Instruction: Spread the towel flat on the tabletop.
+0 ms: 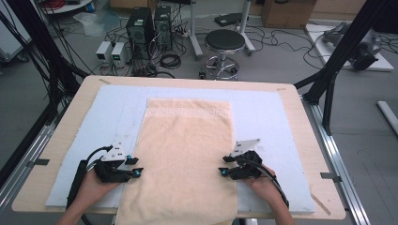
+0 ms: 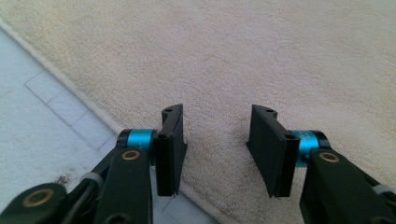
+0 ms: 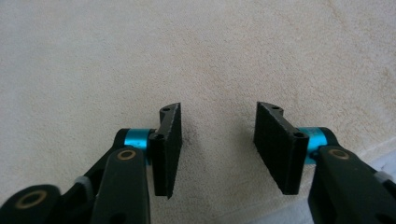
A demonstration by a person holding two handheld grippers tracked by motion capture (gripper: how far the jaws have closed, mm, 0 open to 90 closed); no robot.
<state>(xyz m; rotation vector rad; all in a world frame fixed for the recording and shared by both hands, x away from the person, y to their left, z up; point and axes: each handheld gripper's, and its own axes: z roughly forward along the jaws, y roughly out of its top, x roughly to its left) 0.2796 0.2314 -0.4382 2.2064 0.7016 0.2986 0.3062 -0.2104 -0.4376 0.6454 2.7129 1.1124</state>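
High view shows the wooden table (image 1: 56,154) first, its top covered by a pale blue mat (image 1: 267,117). On the mat lies a cream towel (image 1: 180,159), spread flat and lengthwise down the middle, its far edge trimmed with a patterned band and its near edge hanging over the table's front. Beyond the table stand a black stool (image 1: 224,47) and two computer towers (image 1: 149,30) on the grey floor, among loose cables.

At the towel's left edge sits the left gripper (image 1: 136,166), held in the person's left hand (image 1: 91,187), pointing inward across the cloth. The right gripper (image 1: 225,165) sits at the towel's right edge, held in the right hand (image 1: 265,185), and faces the left one.

Left gripper view has its jaws standing apart, about half wide, with bare towel (image 2: 257,60) between them and the towel's edge running beneath the left jaw onto the mat (image 2: 32,126). Nothing is pinched.

Right gripper view shows the same: jaws apart over the towel (image 3: 196,51), pads gripping nothing, a strip of mat (image 3: 385,158) at the lower right.
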